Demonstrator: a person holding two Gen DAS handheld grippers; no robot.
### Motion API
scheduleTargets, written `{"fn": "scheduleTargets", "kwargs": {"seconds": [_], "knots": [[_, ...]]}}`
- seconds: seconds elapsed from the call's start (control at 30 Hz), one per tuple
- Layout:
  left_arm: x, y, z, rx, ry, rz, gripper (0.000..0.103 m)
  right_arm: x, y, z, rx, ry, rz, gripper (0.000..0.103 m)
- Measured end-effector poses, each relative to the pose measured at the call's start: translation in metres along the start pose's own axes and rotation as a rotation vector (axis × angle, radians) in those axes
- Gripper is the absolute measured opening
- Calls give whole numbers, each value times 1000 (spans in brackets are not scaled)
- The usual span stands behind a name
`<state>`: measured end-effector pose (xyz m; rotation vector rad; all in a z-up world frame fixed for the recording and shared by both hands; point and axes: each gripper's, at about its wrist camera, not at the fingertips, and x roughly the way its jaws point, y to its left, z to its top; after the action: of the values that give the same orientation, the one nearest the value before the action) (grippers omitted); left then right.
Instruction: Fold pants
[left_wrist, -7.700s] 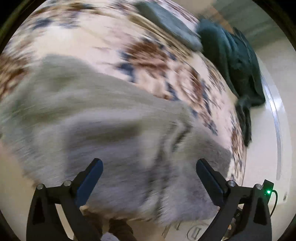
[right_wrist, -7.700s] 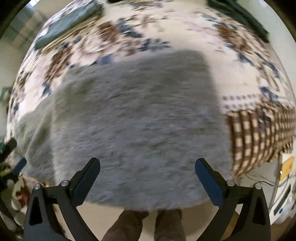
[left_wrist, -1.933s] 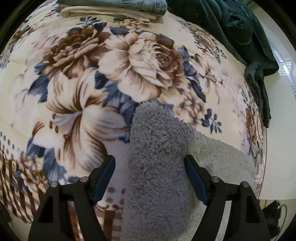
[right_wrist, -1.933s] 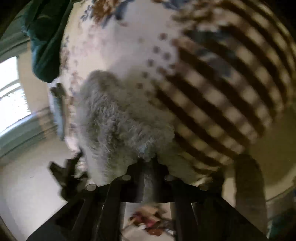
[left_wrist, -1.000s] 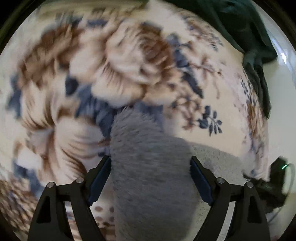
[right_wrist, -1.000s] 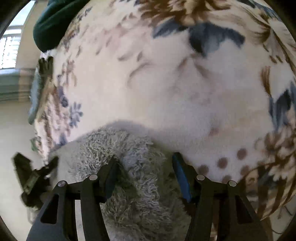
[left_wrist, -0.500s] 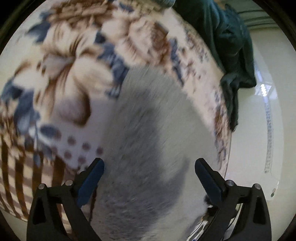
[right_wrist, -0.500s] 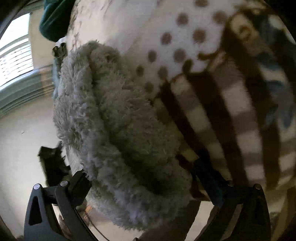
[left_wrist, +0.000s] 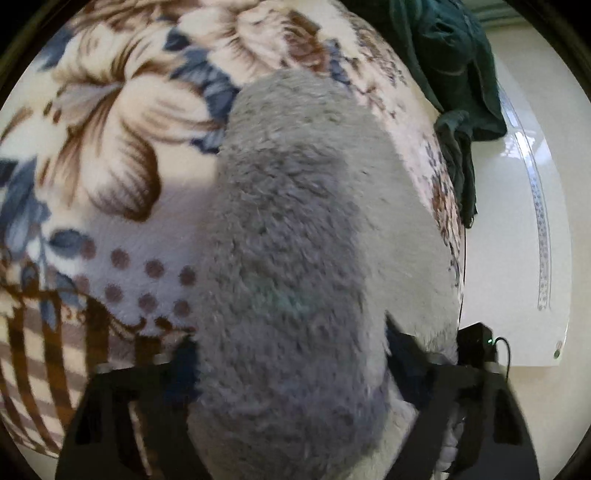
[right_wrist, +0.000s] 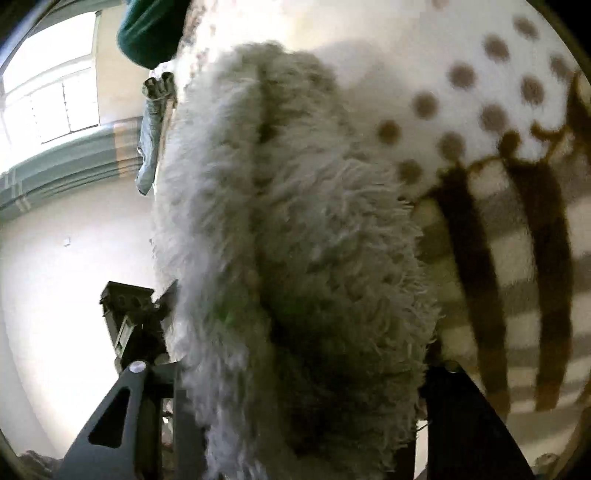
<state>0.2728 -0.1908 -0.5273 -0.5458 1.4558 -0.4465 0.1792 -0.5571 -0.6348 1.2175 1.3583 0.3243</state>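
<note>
A bed covered by a floral blanket (left_wrist: 122, 155) fills both views, cream with brown and blue flowers, brown dots and a striped border; pale floor lies beyond its edge, and the right wrist view shows a bright window (right_wrist: 48, 107) at the upper left.

The left gripper (left_wrist: 291, 354) stands with its two fingers spread wide, one on each side of a thick folded bundle of grey fleece pants (left_wrist: 303, 240). The pants bulge between and over the fingers, hiding the tips; whether the pads press the fabric cannot be told. From there the bundle runs forward across the blanket, close to the bed's right edge.

The right gripper (right_wrist: 303, 373) likewise has its fingers wide apart, with the same pants (right_wrist: 288, 229) filling the gap between them and showing stacked layers with a dark crease running lengthwise. The other gripper shows at the left of this bundle.

One pair of grey pants is seen. Further off, a dark green garment (left_wrist: 450, 62) lies heaped at the far corner of the bed, hanging over its edge.
</note>
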Motion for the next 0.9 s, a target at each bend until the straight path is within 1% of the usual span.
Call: {"fn": "scheduleTargets", "kwargs": {"seconds": [0.07,0.1,0.2,0.3,0.33,0.47,0.57,0.6,0.63,0.67,0.7,0.73,0.77,0.83,0.9], "knots": [[-10,-5,0,5,-8,-25,48,-9,16,-3,-3,-19,9,41],[-16,-5,0,-2,-12,-32,47,-14,25,-4,-13,-28,5,40],[-39,-15,3,1,-22,-60,46,-19,68,1,-51,-46,-6,39],[-69,-31,13,23,-51,-79,46,-16,123,16,-94,-61,-10,39],[-82,-37,21,24,-64,-97,46,-18,137,21,-109,-69,-7,39],[-126,-54,65,38,-130,-139,46,-17,225,56,-186,-118,13,39],[-167,-62,126,62,-189,-179,46,-4,293,93,-226,-164,28,39],[-176,-63,144,67,-201,-189,46,6,317,107,-238,-180,29,39],[-190,-62,172,76,-220,-204,46,17,340,122,-248,-192,33,39],[-198,-61,189,84,-231,-211,46,30,364,140,-259,-205,43,39],[-209,-58,217,96,-246,-217,46,40,381,154,-266,-215,51,39],[-217,-55,236,105,-257,-221,46,60,402,172,-277,-224,58,39],[-228,-48,272,116,-273,-223,46,79,423,191,-290,-230,63,39],[-240,-36,316,136,-298,-220,46,121,461,231,-309,-235,72,39],[-248,-17,373,153,-328,-208,46,159,489,266,-318,-236,77,39]]}}
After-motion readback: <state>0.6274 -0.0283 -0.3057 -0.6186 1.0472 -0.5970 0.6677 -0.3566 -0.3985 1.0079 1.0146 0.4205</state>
